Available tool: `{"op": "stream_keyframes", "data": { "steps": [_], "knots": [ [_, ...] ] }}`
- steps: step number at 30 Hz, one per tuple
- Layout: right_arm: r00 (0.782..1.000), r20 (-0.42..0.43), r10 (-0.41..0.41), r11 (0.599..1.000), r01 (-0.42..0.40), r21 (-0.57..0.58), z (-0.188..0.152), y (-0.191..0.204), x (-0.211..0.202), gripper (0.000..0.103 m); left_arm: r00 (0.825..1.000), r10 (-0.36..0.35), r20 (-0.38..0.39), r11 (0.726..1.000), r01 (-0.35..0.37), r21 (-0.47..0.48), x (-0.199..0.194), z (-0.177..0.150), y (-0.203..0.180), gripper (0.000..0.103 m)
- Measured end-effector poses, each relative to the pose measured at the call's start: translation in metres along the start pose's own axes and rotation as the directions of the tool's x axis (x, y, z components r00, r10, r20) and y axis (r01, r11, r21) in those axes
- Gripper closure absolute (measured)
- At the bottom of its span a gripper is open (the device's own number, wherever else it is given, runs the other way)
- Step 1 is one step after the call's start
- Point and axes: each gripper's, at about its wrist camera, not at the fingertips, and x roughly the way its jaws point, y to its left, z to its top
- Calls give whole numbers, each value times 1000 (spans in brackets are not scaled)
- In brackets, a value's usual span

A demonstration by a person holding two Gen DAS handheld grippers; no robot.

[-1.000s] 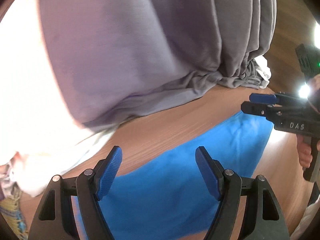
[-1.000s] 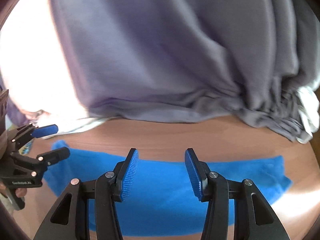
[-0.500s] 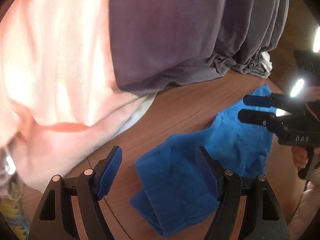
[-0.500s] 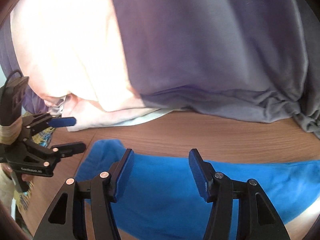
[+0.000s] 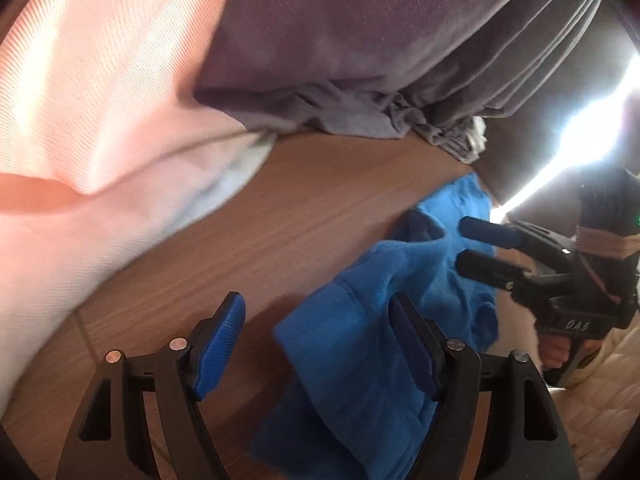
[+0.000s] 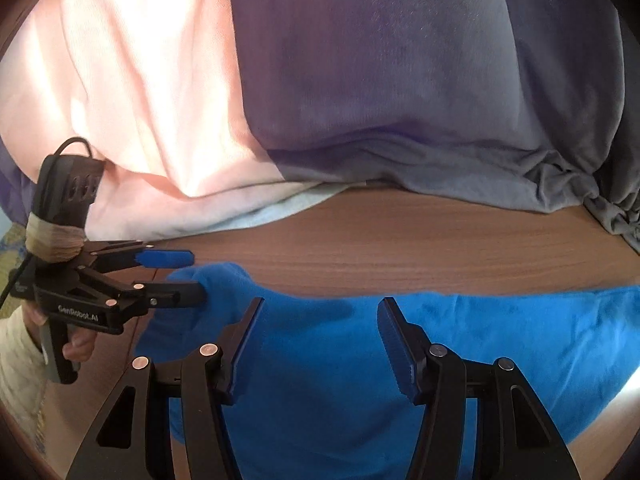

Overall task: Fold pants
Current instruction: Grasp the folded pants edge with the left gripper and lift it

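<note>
The blue pants (image 5: 360,356) lie bunched on the wooden table (image 5: 280,216); in the right wrist view the pants (image 6: 500,344) spread wide under my right gripper. My left gripper (image 5: 316,344) is open, its right finger over the left end of the pants. It also shows in the right wrist view (image 6: 188,276), open beside that raised end. My right gripper (image 6: 320,344) is open above the cloth and empty. It appears in the left wrist view (image 5: 468,244), open over the far part of the pants.
A pile of clothes lies along the back of the table: a pink garment (image 5: 100,112) at left and grey-purple garments (image 5: 360,40) at right, also in the right wrist view (image 6: 420,80). Bright light glares at the right edge (image 5: 580,120).
Both views have shifted left along the table. The pants' left end has bunched up and moved rightward. Both grippers stay open.
</note>
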Motion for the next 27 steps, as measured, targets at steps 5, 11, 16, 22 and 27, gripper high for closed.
{"op": "stream_keyframes", "data": {
  "steps": [5,11,16,22,27],
  "knots": [
    [1000,-23,2,1000,-2,8,-5,-2,5,46,999,-40,-24,999,40,-3,5,-5,-3,58],
    [999,-40,6,1000,-5,28,-8,-13,13,46,999,11,36,999,-9,-31,-26,-14,-28,73],
    [999,-21,31,998,-30,53,-7,-21,9,46,998,31,49,993,-26,-113,-57,-28,-62,90],
    [999,-18,45,997,-44,59,-5,-24,11,46,998,48,40,971,-37,-238,-66,-46,-72,92],
    [997,-48,55,997,-52,62,-7,-24,27,46,985,171,-33,922,-171,-348,-61,-56,-52,92]
  ]
}}
